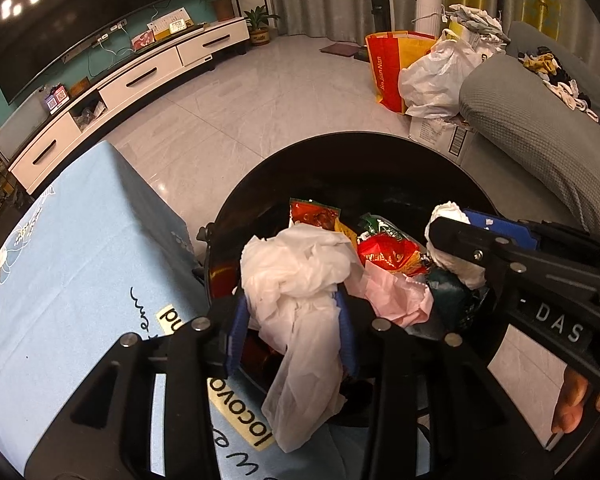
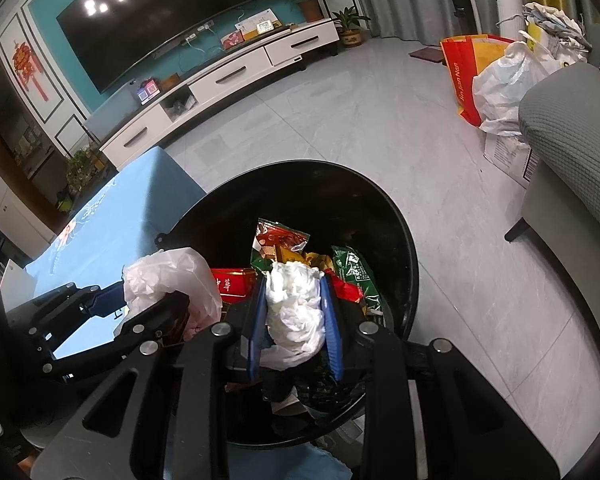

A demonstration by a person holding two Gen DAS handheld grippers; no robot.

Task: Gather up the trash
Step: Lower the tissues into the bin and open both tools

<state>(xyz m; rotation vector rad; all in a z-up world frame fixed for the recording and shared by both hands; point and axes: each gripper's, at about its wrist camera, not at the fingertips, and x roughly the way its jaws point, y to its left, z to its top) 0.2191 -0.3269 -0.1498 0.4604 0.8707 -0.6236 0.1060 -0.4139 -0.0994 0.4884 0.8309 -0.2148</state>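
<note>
— So what does each gripper have?

— Left gripper (image 1: 292, 320) is clenched on a crumpled white plastic bag (image 1: 296, 280), bunched between its blue pads with a tail hanging below the fingers. Right gripper (image 2: 296, 316) squeezes a wad of white tissue (image 2: 296, 304).

— How will they handle?

— Both look light, soft and crushable; a pinch across the bunched middle should hold, though the plastic may slip.

— And the bin?

— Beyond the fingertips, the black trash bin (image 2: 400, 216) holds snack wrappers (image 2: 352, 272), a red carton (image 2: 232, 284) and pink paper (image 1: 396, 292).
</note>
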